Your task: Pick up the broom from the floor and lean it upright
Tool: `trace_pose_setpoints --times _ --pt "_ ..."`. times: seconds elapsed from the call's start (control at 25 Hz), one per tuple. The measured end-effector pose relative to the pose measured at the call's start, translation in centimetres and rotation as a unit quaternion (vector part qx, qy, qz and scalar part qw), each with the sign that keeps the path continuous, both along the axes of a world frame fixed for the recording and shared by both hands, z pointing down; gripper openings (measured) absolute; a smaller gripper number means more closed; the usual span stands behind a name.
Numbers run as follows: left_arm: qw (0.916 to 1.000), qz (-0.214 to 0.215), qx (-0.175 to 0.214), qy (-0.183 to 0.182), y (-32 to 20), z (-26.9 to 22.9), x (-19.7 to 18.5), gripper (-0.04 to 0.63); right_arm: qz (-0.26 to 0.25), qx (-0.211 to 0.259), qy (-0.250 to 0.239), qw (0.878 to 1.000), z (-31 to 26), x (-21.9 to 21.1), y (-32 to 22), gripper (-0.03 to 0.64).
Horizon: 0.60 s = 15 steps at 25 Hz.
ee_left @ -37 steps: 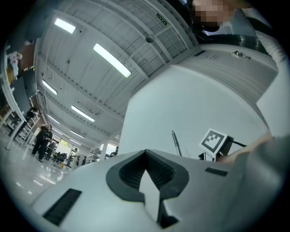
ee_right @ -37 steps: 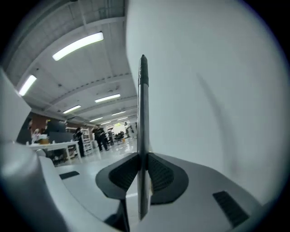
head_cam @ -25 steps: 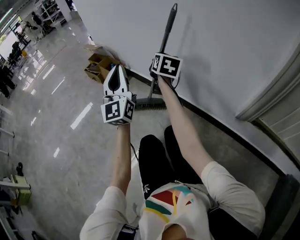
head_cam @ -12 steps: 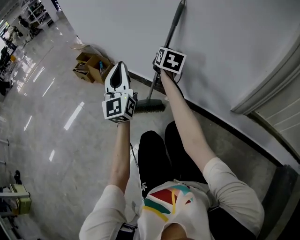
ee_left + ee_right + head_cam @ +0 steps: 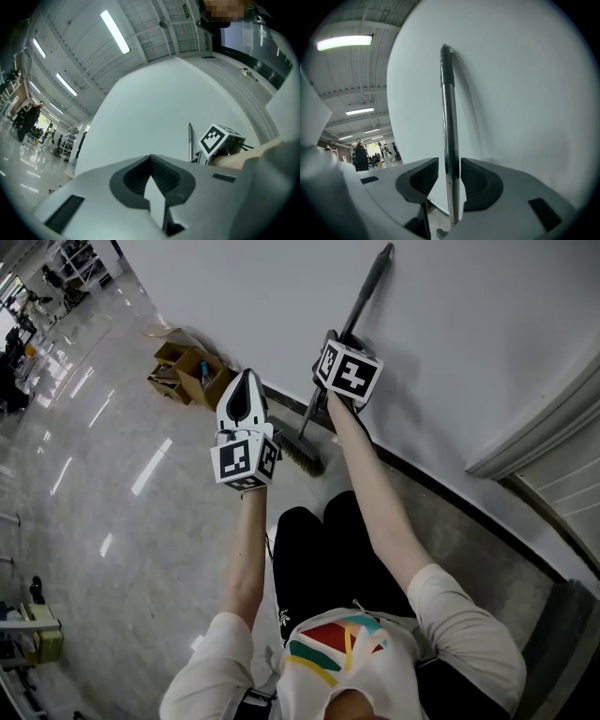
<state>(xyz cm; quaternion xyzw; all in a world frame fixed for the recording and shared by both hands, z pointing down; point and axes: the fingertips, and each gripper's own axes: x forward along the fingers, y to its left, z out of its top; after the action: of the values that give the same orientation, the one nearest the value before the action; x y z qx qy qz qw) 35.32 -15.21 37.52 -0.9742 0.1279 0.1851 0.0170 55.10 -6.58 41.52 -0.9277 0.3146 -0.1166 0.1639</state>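
Observation:
The broom stands upright with its handle (image 5: 361, 296) leaning on the white wall and its bristle head (image 5: 300, 454) on the floor by the baseboard. My right gripper (image 5: 328, 357) is at mid-handle. In the right gripper view the metal handle (image 5: 447, 103) runs up between the jaws of my right gripper (image 5: 450, 176), which are opening, with a thin gap beside the pads. My left gripper (image 5: 246, 382) hovers left of the broom, clear of it. In the left gripper view its jaws (image 5: 151, 159) are shut on nothing, and the handle (image 5: 190, 140) and the right gripper's marker cube (image 5: 216, 139) show beyond.
Open cardboard boxes (image 5: 192, 371) sit against the wall to the left of the broom. A door frame (image 5: 553, 427) runs along the wall at the right. The person's legs (image 5: 309, 549) are right behind the broom head. Glossy floor (image 5: 112, 484) stretches left.
The broom's handle now tilts further right against the wall and its head has swung out from the baseboard. Both grippers drifted slightly. The right jaws have loosened round the handle.

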Motion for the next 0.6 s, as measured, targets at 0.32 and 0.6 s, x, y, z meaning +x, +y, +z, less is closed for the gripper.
trace_pose_setpoints --times 0.32,0.6 --pt "0.9999 0.014 -0.003 0.001 0.9 0.8 0.4 0.044 -0.017 -0.007 0.053 0.998 -0.7 -1.2 0.3 0.221" --pt "0.9999 0.004 -0.012 0.001 1.0 1.2 -1.2 0.044 -0.098 0.037 0.080 0.991 -2.2 -6.1 1.4 0.221"
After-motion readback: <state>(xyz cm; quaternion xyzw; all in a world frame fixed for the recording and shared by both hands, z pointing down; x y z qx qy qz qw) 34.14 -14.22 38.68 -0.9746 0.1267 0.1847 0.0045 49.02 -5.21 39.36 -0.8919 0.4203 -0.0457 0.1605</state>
